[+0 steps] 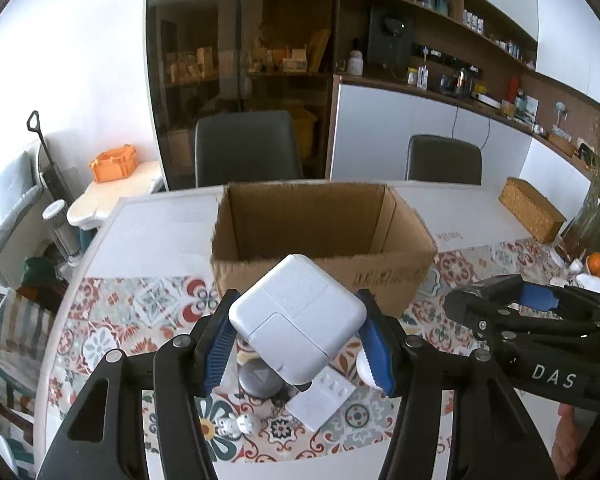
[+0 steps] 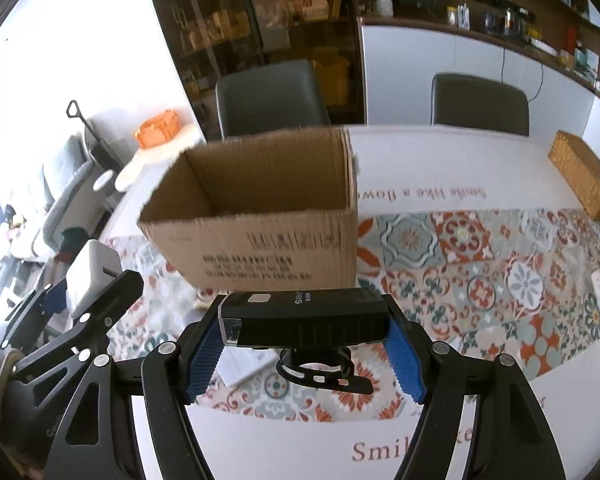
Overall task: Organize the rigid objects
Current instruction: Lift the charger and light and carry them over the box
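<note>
L tongs [image 1: 296, 336] pinching white charger [image 1: 298, 316]; R tongs [image 2: 306, 328] pinching black bike light [image 2: 304, 320], both near cardboard box [image 2: 260, 216].

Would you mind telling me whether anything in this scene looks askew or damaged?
Mostly tidy. The white power adapter sits tilted, corner-up, in the left tool, and the cardboard box has no top flaps, its rim ragged as if torn.

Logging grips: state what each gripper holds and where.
Left gripper: white charger, by opposite corners. Right gripper: black bike light, by its two ends.

Both wrist views (angled down, close) share cardboard box [image 1: 320, 236].
</note>
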Available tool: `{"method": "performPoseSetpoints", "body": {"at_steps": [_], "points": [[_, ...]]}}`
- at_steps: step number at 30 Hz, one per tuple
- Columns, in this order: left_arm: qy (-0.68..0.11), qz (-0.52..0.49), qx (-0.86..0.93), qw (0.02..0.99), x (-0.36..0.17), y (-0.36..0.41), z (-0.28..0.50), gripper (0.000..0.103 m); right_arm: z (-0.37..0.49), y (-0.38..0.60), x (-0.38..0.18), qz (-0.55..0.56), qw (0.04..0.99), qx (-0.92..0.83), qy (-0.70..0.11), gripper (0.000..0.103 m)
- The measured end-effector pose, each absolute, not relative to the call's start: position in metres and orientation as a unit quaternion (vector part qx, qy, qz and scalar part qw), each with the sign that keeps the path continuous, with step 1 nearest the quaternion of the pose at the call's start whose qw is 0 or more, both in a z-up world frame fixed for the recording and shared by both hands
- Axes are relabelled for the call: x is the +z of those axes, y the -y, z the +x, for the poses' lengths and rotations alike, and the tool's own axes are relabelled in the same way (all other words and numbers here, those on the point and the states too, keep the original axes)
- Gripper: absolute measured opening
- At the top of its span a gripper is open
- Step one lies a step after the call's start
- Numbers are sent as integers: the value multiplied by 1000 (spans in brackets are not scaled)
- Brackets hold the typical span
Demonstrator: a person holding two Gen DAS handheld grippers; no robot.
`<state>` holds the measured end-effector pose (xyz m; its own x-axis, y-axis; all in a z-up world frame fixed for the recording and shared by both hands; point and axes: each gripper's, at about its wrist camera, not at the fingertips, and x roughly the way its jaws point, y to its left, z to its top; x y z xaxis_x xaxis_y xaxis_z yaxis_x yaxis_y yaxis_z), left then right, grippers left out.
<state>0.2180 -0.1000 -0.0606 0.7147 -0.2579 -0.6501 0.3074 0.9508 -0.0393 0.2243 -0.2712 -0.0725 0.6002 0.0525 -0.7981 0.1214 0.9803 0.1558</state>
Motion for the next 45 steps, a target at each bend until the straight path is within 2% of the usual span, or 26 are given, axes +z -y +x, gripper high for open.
{"method": "performPoseSetpoints", "body": {"at_steps": [16, 29, 34, 45], "points": [[-341, 43, -147, 927, -23, 110, 257, 57, 256, 273, -24, 86, 915, -14, -395, 72], [-359, 49, -144, 921, -6, 115, 307, 57, 309, 274, -4, 83, 909, 0, -408, 72], [-384, 56, -144, 910, -8, 118, 330, 57, 331, 273, -6, 86, 899, 6, -429, 72], [-470, 51, -141, 870, -51, 126, 368, 57, 370, 280, -37, 77, 873, -15, -482, 72]]}}
